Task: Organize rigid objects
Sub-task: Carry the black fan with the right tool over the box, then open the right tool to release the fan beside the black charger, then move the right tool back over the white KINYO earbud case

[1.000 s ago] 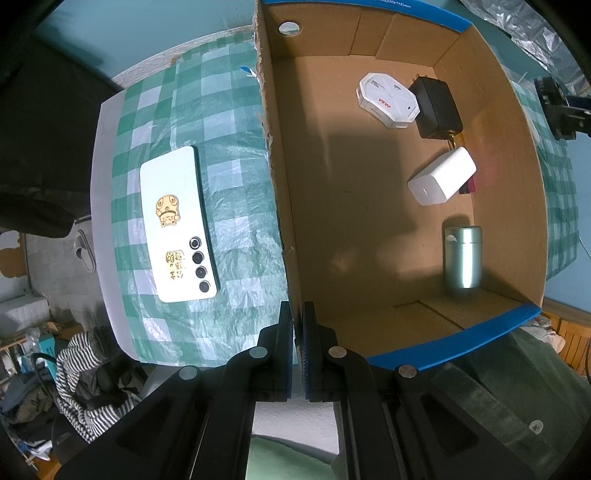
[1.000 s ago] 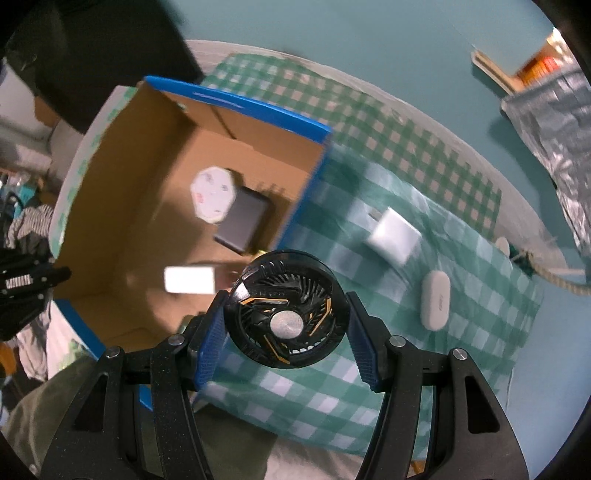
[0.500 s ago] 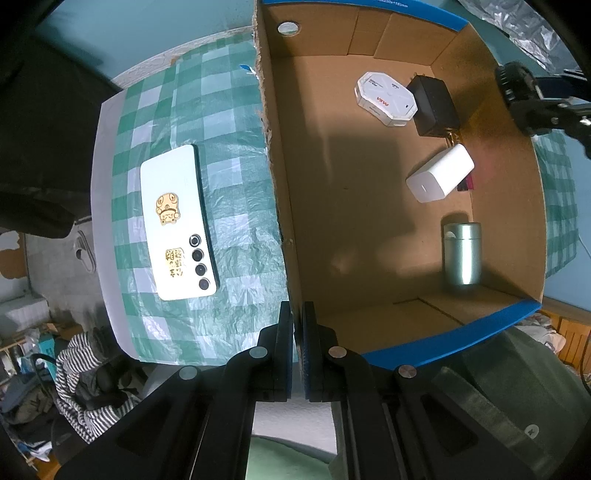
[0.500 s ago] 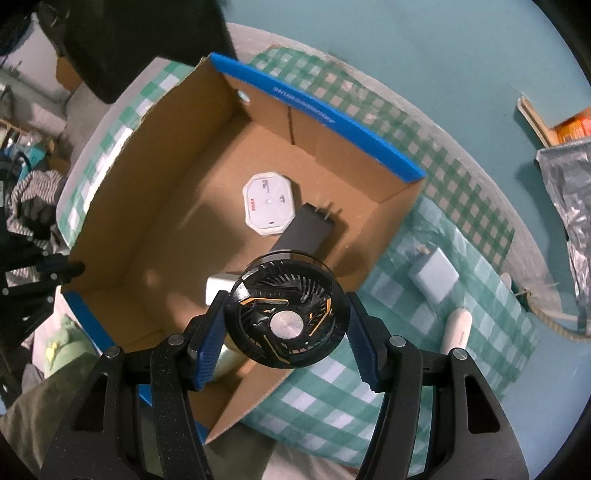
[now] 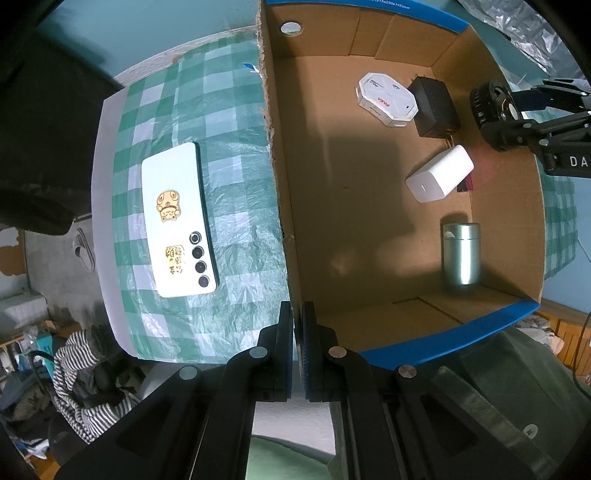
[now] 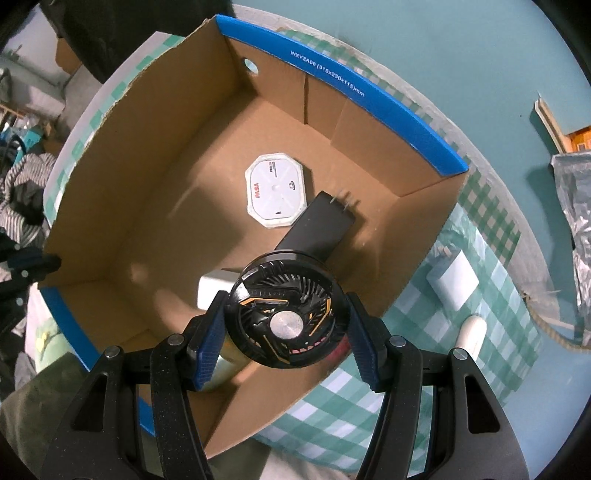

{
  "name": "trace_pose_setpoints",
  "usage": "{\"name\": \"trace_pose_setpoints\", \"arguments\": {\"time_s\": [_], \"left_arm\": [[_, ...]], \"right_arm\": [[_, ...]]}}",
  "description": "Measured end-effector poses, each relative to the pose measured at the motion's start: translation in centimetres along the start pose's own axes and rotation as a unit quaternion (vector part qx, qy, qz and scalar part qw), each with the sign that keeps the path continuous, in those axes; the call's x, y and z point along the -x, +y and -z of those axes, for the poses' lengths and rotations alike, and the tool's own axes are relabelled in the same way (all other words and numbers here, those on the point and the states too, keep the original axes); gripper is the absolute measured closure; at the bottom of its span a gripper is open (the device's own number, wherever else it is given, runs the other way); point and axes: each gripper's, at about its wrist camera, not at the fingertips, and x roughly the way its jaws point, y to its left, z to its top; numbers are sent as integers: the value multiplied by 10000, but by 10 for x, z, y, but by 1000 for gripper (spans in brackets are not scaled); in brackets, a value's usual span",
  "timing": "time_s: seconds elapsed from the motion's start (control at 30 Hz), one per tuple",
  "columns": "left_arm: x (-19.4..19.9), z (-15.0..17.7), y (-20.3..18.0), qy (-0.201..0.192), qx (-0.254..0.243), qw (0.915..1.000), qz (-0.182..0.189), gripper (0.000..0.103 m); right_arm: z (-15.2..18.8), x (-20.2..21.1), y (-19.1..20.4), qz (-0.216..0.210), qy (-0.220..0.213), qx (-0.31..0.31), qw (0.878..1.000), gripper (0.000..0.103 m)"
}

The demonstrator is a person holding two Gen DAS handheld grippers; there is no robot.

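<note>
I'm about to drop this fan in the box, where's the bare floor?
The box floor is bare from the wall beside the phone across its middle. Crowded along the opposite wall: octagonal case, black adapter, white charger, silver can.

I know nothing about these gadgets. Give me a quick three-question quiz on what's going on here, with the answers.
1. True or false: the right gripper grips a round black fan above the cardboard box.
2. Which item lies outside the box? A. white phone B. silver cylinder C. black adapter
3. Fill in: the left gripper is shut and holds ______.

Key: 1 true; 2 A; 3 nothing.
</note>
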Motion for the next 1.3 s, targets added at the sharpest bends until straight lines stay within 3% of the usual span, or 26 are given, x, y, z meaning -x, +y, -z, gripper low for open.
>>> {"name": "trace_pose_setpoints", "arguments": {"time_s": [0.37,0.87,1.3], "left_arm": [[-1,1,-1,10,28,10000,-30,99],[0,4,0,15,93,10000,-6,99],[1,5,0,10,82,10000,-42,99]], "right_arm": [[-5,14,7,-27,-308,241,9992,38],[3,34,-10,-210,-492,-126,9985,36],[35,56,-57,-204,-675,-764,9946,35]]}}
